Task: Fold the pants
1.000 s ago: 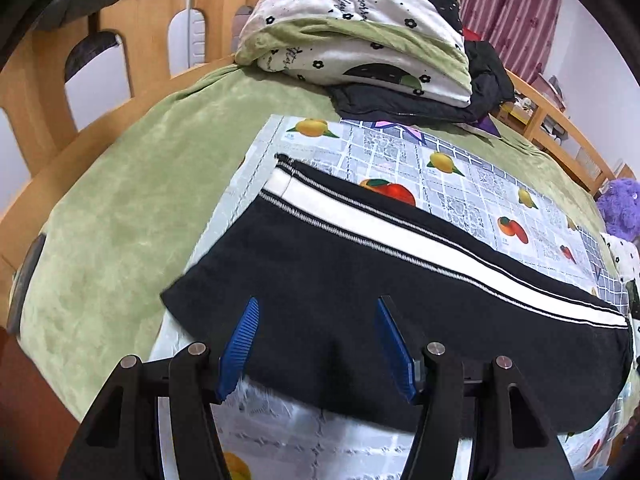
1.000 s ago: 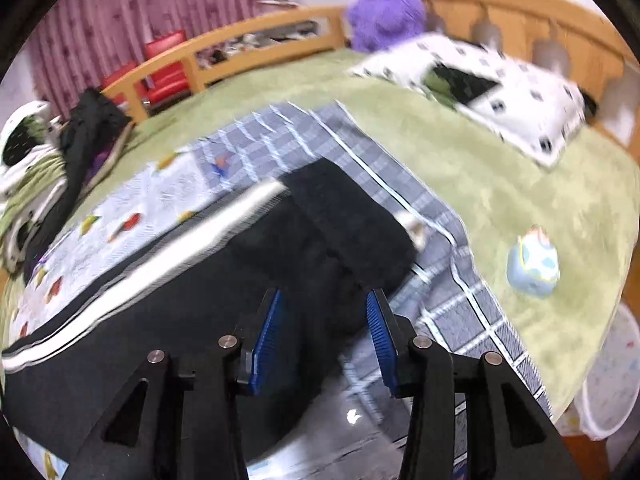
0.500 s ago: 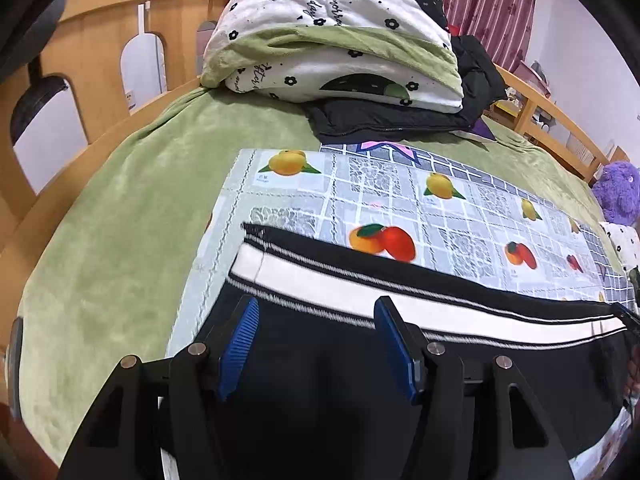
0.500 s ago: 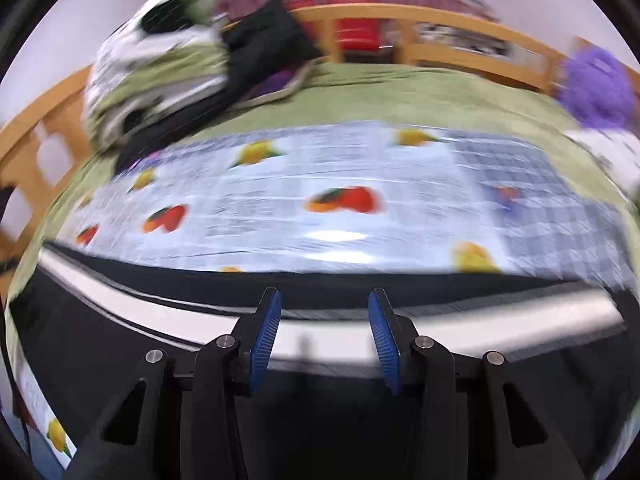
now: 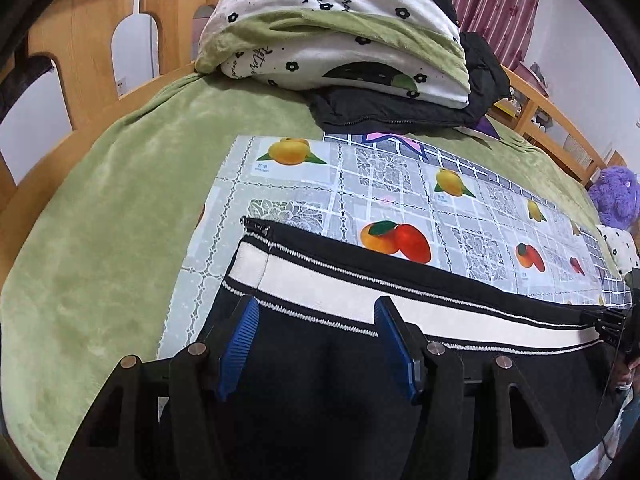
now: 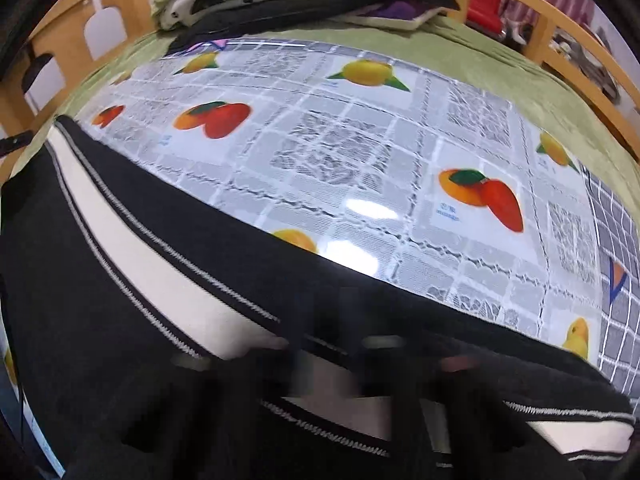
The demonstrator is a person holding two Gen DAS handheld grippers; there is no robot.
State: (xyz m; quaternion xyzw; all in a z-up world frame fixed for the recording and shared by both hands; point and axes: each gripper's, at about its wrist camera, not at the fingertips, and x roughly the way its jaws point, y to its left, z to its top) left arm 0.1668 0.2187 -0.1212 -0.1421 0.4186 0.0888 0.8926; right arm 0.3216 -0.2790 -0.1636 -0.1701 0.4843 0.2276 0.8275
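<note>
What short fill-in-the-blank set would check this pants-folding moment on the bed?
1. The black pants carry a wide ____ stripe.
2. The pants lie on a mat printed with ____.
3. The left gripper has its jaws ____ over the pants.
4. The plush toy at the far right is ____.

Answers: white; fruit; open; purple

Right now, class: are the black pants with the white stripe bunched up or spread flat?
Spread flat: the pants lie stretched lengthwise over the fruit-print mat, their white stripe running unbroken.
</note>
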